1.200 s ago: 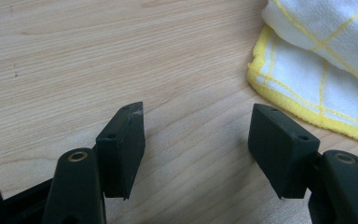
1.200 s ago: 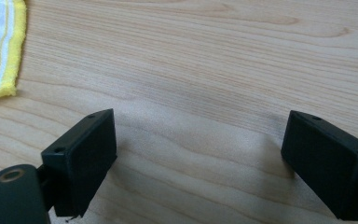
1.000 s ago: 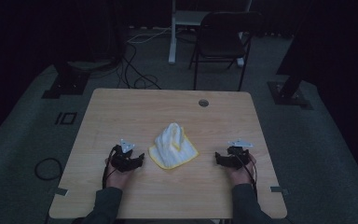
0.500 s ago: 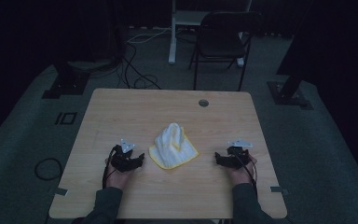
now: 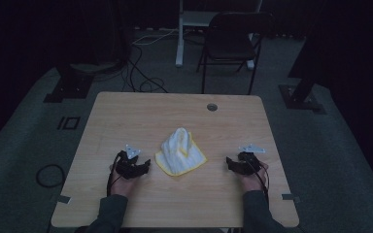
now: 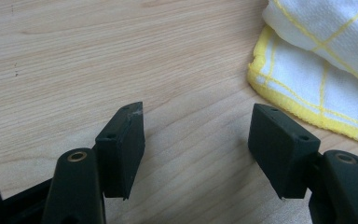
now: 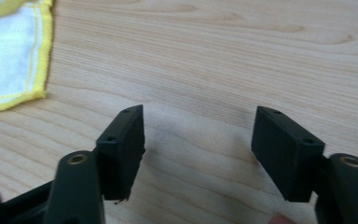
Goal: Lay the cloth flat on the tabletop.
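A white cloth with yellow edging (image 5: 179,150) lies crumpled in a loose heap on the wooden table (image 5: 175,111), a little toward its front. My left gripper (image 5: 143,167) rests on the table just left of the cloth, jaws apart and empty. In the left gripper view, the cloth (image 6: 326,70) lies past the right jaw of the left gripper (image 6: 198,114). My right gripper (image 5: 229,162) rests right of the cloth, a gap of bare wood between them. Its jaws have just been closing, still apart with nothing between them. In the right gripper view, the cloth (image 7: 9,60) sits upper left of the right gripper (image 7: 200,114).
A round cable hole (image 5: 212,107) sits near the table's far edge. Beyond the table stand a black folding chair (image 5: 235,43) and a white post (image 5: 179,34), with cables (image 5: 141,73) on the floor. Black stand bases (image 5: 68,85) (image 5: 301,97) flank the table.
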### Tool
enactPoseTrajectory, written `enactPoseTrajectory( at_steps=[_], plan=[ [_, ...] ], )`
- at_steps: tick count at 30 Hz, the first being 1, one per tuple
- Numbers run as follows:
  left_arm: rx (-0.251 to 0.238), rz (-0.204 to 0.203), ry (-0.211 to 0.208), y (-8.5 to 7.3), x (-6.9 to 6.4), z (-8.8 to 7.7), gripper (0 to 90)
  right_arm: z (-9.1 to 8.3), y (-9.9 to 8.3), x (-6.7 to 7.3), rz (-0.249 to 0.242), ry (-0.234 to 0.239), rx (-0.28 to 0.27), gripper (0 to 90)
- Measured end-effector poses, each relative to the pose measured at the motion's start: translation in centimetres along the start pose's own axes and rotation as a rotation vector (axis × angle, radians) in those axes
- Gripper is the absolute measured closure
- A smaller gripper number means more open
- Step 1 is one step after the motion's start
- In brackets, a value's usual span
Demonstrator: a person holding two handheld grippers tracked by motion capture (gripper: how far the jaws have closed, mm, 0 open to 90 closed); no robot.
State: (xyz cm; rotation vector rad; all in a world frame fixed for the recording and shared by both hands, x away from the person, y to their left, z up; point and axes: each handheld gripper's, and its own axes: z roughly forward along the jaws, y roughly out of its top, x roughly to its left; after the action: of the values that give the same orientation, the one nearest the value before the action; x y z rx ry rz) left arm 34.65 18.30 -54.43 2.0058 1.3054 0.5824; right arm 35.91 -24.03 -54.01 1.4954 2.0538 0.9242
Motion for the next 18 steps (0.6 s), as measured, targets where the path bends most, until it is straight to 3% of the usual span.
enactPoseTrajectory(
  at_steps=[5, 18],
  plan=[
    [0.001, 0.001, 0.0, 0.0, 0.0, 0.0, 36.9, -0.7, 0.3, 0.2, 0.007, 0.014, -0.027, 38.4],
    [0.001, 0.0, 0.0, 0.0, 0.0, 0.0, 36.9, -1.5, 1.0, 1.6, -0.048, 0.057, -0.06, 43.1]
  ],
)
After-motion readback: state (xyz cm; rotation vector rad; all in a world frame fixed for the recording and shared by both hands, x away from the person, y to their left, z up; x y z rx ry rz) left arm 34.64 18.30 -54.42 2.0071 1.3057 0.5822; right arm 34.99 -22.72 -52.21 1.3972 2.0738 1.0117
